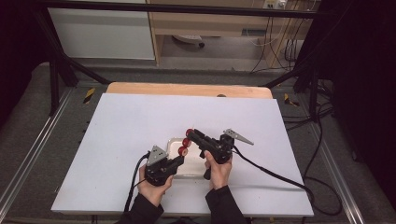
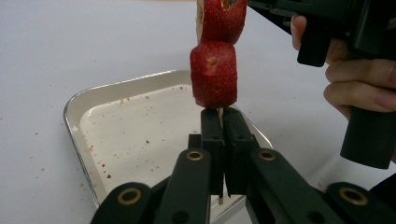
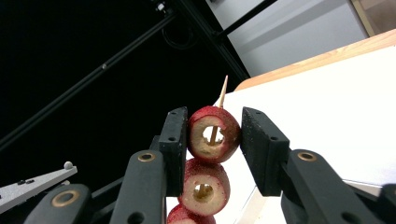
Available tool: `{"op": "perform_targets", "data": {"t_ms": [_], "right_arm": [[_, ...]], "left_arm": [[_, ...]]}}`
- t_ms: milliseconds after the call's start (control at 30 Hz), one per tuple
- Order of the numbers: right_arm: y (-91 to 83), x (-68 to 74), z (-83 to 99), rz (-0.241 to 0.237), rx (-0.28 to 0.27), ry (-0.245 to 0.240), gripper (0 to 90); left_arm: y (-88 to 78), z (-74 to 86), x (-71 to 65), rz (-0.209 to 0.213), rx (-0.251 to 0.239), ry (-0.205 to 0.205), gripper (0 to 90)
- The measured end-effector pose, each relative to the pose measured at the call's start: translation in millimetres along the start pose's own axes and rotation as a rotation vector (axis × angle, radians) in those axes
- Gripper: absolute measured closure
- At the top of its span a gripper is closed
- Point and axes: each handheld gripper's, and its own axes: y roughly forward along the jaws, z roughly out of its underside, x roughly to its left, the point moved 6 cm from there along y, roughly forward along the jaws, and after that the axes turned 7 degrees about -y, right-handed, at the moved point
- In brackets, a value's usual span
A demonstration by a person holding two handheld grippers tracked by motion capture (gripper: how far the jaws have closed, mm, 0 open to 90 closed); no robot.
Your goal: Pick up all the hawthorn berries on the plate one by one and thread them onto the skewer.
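Threaded on a thin, pale wooden skewer [image 3: 223,92]: red hawthorn-like fruits [image 2: 214,74], cored, roughly barrel-shaped, with speckled matte skin and pale flesh ringing the bored holes. Three fruits stacked along the stick in the right gripper view, the top fruit [image 3: 214,134] showing the skewer passing through its hollow, the sharpened tip poking out above it. Held upright over the tray [image 2: 74,105], above its near right part, the lowest fruit sitting just above the left gripper [image 2: 223,122].

Left gripper pressed together on the bare lower end of the skewer, black pads meeting around the stick, the stub showing below them. Right gripper [image 3: 214,140] spread around the top fruit, one black pad against its left side, the other pad just beside its right side with a sliver of gap; firm pinch or bare contact cannot be told. Pads flat, rectangular, matte plastic with small screw holes; linkage arms black with brass-coloured pivot rings.

Tray shallow, rectangular with rounded corners, shiny metal rim, pale floor dusted with red crumbs. Beneath the tray, a smooth white sheet over a light wooden table [image 1: 187,88], a few red specks beside the tray. No readable writing or brand marks anywhere.
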Motion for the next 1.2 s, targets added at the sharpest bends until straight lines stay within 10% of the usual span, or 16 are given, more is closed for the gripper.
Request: {"op": "perform_targets", "data": {"t_ms": [667,1200], "right_arm": [[-14.9,-13.7,2.1,0.053,0.266,-0.230,19.2],[-65.0,-61.3,23.3,0.156,0.487,-0.390,1.1]], "left_arm": [[-14.8,8.7,27.1,-0.009,0.059,0.071,88.0],[-26.2,8.6,41.9,0.009,0.119,0.121,87.9]]}}
